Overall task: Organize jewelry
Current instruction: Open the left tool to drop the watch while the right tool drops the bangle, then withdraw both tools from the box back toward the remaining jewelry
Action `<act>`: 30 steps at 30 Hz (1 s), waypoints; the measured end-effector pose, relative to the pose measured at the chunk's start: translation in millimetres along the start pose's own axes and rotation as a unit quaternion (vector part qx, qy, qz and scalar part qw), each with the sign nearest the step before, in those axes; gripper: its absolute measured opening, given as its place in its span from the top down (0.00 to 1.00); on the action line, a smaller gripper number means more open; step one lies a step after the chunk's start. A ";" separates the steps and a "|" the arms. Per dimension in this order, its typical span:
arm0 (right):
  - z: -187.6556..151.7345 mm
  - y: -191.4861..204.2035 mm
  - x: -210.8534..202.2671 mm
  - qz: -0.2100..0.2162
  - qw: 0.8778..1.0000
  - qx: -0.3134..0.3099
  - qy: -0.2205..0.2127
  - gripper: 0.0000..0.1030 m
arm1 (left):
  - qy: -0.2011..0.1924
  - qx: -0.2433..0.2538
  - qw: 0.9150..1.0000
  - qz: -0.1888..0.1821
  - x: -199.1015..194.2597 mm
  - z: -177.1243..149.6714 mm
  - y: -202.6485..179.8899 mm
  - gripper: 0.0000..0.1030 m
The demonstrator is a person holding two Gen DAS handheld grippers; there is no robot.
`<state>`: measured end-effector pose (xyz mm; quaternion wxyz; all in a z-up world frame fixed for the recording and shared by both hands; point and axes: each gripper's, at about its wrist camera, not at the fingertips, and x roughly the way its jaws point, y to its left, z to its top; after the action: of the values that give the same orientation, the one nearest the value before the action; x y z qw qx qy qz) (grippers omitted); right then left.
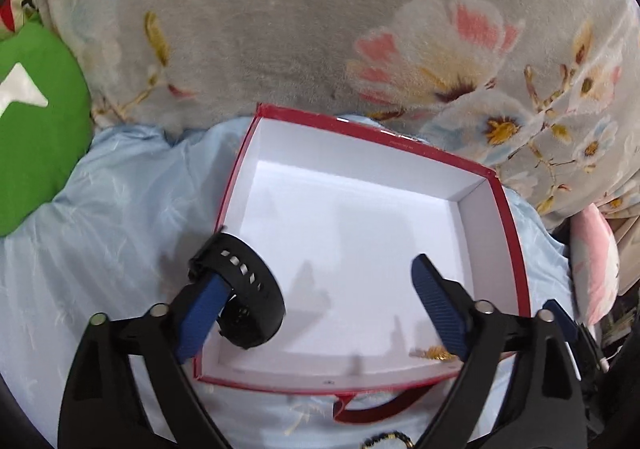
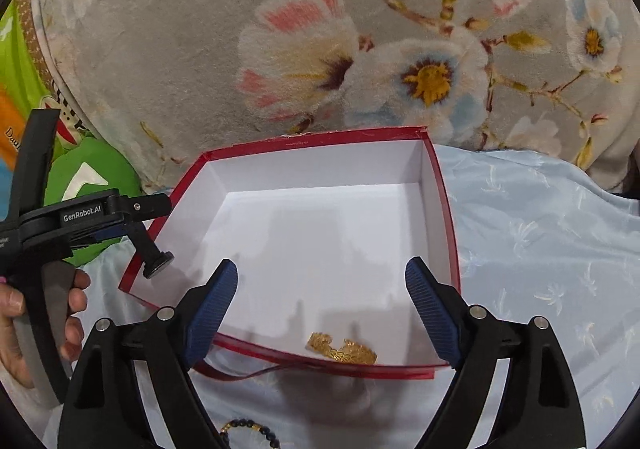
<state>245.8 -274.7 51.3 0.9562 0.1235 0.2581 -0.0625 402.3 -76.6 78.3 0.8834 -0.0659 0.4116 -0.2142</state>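
— Left gripper (image 1: pixel 320 289)?
— Spread wide; black watch (image 1: pixel 244 295) looped on the left finger, lower left, over the red box (image 1: pixel 508 217).
— Right gripper (image 2: pixel 322 299)?
— Released, empty — gold bracelet (image 2: pixel 342 349) lying in the box, lower centre.

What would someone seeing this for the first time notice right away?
The open red box with its white inside sits on pale blue cloth, a gold bracelet lying in its near corner. In the left wrist view, a black watch hangs on one finger of the open left hand-held gripper, over the box's edge.
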 end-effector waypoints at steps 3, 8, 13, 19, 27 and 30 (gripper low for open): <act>-8.6 1.8 -14.0 0.000 1.000 -0.002 -0.003 0.17 | 0.067 0.021 0.998 -0.005 11.0 4.7 -6.9 0.12; -22.7 4.3 -19.4 -0.002 1.000 -0.009 0.013 0.17 | 0.147 0.178 0.966 0.119 27.3 -7.0 -44.0 0.13; -38.5 12.0 -23.9 -0.015 0.999 -0.035 0.018 0.17 | 0.134 0.172 0.969 0.119 8.5 -14.4 -43.8 0.13; -51.3 24.0 -38.7 -0.016 0.998 -0.058 0.022 0.17 | 0.062 0.148 0.980 0.119 -34.2 -33.6 -39.1 0.13; -89.1 28.3 -68.8 -0.026 0.997 -0.066 0.040 0.17 | 0.017 0.111 0.984 0.136 -81.4 -99.9 -10.2 0.13; -109.5 26.4 -83.0 -0.027 0.997 -0.057 0.051 0.17 | 0.005 0.104 0.982 0.155 -96.6 -129.9 1.0 0.13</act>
<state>127.0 -215.3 7.3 0.9454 0.0645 0.3124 -0.0671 249.4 -26.2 60.7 0.9058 0.0923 0.3968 -0.1163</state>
